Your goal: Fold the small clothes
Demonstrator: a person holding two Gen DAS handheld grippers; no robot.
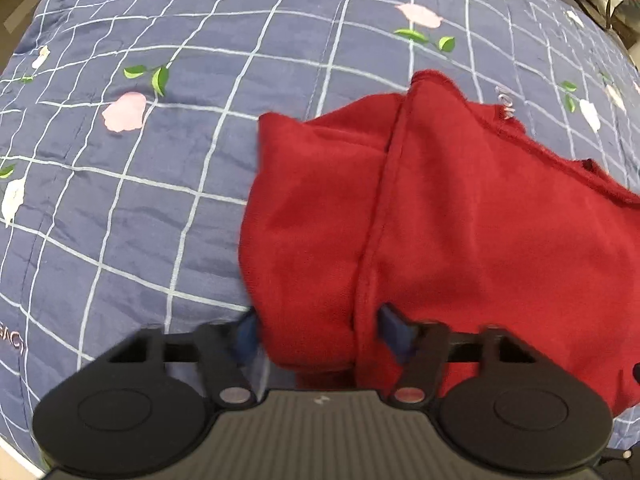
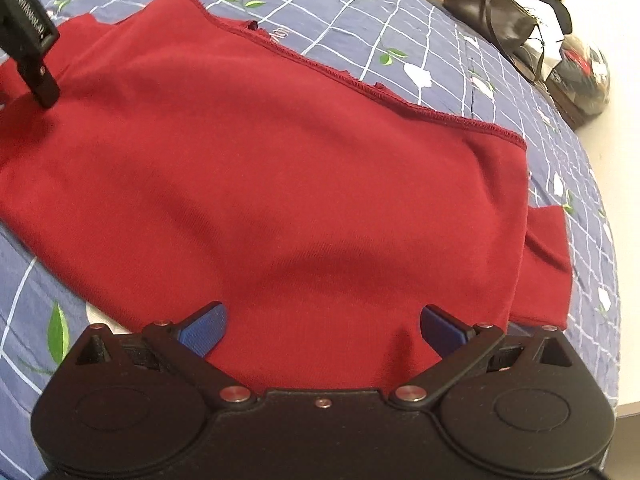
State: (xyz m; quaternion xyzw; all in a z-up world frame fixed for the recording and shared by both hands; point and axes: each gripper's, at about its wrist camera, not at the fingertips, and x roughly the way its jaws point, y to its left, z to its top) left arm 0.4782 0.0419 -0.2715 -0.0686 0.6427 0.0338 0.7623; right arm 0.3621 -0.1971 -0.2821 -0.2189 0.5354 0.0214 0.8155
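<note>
A dark red knitted garment [image 1: 460,220] lies partly folded on the blue checked bedspread [image 1: 140,200]. A seam runs down its middle, and a stitched hem runs along its far edge. My left gripper [image 1: 320,334] sits at the garment's near left corner. Its jaws are partly apart, with a bulge of red fabric between the blue pads [image 1: 394,332]. In the right wrist view the garment [image 2: 260,160] spreads wide. My right gripper [image 2: 324,332] stands wide open over its near edge, gripping nothing. The left gripper [image 2: 42,88] shows at the upper left, its tip down on the cloth.
The bedspread [image 2: 400,20] has white grid lines and a flower print. A black handbag [image 2: 492,16] and a clear bag of items [image 2: 580,76] sit at the bed's far right corner. The bed edge curves along the right, with pale floor [image 2: 624,200] beyond.
</note>
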